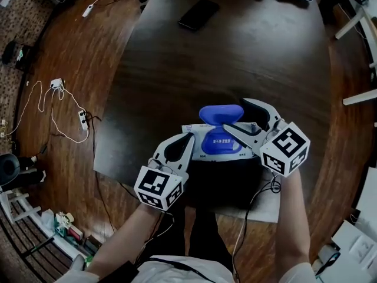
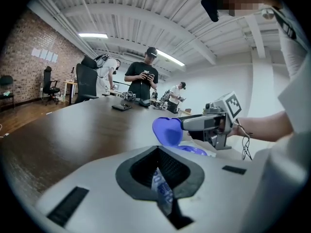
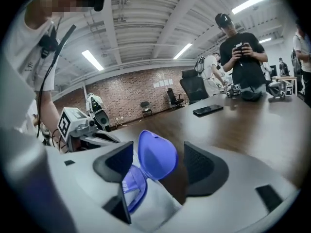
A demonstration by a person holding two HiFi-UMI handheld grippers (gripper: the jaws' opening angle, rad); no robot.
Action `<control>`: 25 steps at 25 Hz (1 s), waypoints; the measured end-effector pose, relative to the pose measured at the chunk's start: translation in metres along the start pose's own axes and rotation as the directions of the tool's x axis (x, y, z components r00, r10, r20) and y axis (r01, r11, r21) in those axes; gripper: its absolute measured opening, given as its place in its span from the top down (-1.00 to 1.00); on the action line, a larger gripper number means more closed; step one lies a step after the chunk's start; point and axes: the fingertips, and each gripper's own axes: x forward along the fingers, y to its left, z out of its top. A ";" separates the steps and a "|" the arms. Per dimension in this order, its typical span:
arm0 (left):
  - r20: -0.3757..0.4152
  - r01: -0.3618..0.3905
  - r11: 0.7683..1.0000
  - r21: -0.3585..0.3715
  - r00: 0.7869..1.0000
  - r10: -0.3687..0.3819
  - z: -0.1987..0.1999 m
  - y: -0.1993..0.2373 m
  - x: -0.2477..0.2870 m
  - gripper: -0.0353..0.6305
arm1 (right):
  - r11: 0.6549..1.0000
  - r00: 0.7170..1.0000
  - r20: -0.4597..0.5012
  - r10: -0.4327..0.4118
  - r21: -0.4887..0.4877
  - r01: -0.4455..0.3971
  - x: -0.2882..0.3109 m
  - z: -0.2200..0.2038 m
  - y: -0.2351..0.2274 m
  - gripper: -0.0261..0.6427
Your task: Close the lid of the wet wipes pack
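The wet wipes pack [image 1: 203,143] lies at the near edge of the dark table [image 1: 247,58], white with blue print. Its blue lid [image 1: 219,113] stands up open above the blue opening [image 1: 219,141]. My left gripper [image 1: 188,137] is shut on the pack's left end; in the left gripper view a strip of printed film [image 2: 164,194] is pinched in the left gripper [image 2: 160,178]. My right gripper [image 1: 237,115] is open with one finger on each side of the raised lid. In the right gripper view the lid [image 3: 156,154] stands between the pads of the right gripper [image 3: 158,165], untouched.
A black phone [image 1: 198,14] lies far back on the table. People stand at the table's far end [image 3: 241,57], one looking at a phone. White cables and a power strip [image 1: 59,108] trail on the wooden floor at the left. Office chairs [image 2: 86,81] stand beyond.
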 end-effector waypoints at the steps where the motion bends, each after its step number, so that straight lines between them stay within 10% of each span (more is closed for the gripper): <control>1: 0.002 -0.003 1.000 -0.001 1.000 0.003 0.001 0.000 0.002 0.89 | 1.000 1.000 -0.004 0.016 -0.004 -0.016 0.003 0.000 0.003 0.00; 25: 0.040 -0.096 0.995 -0.036 0.994 0.098 0.001 0.009 -0.011 0.89 | 0.997 0.996 -0.036 0.079 0.010 -0.079 -0.032 -0.010 0.067 0.00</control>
